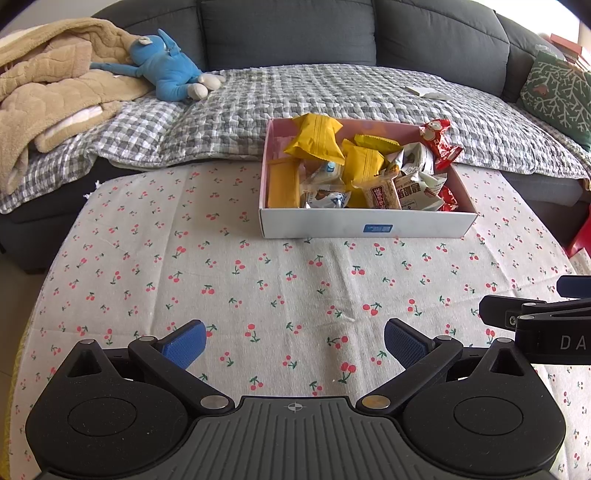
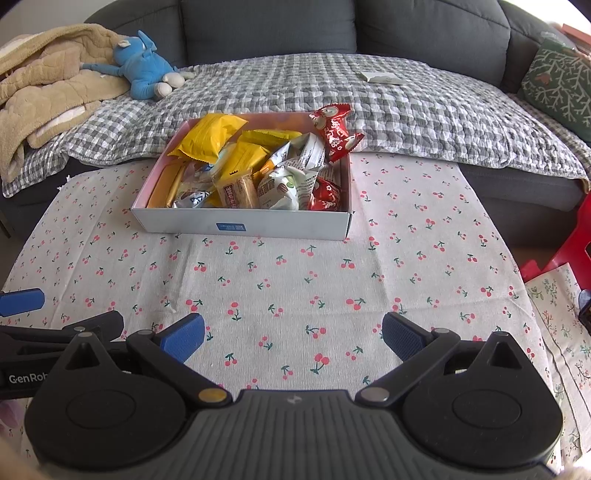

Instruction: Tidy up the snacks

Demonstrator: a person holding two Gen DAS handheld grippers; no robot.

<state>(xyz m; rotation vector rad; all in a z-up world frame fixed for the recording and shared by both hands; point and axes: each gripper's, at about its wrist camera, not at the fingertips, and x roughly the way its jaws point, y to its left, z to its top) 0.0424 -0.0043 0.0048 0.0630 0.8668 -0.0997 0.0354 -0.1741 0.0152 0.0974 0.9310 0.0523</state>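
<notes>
Bare tablecloth point(image 1: 258, 280) before snack box point(image 1: 332, 223)

Black hand-held gripper point(image 1: 294, 345), blue pads point(image 1: 184, 345)

The box point(image 2: 243, 225) sits on the table point(image 2: 295, 295) at twelve o'clock, snacks point(image 2: 236, 162) piled inside. Behind it the sofa point(image 2: 369, 85); a plush toy point(image 2: 146, 74) at ten o'clock.

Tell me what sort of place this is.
Most likely a home living room. A dark grey sofa with a checked quilt and a blue plush toy stands behind a low table under a cherry-print cloth, which holds a box of snacks.
</notes>
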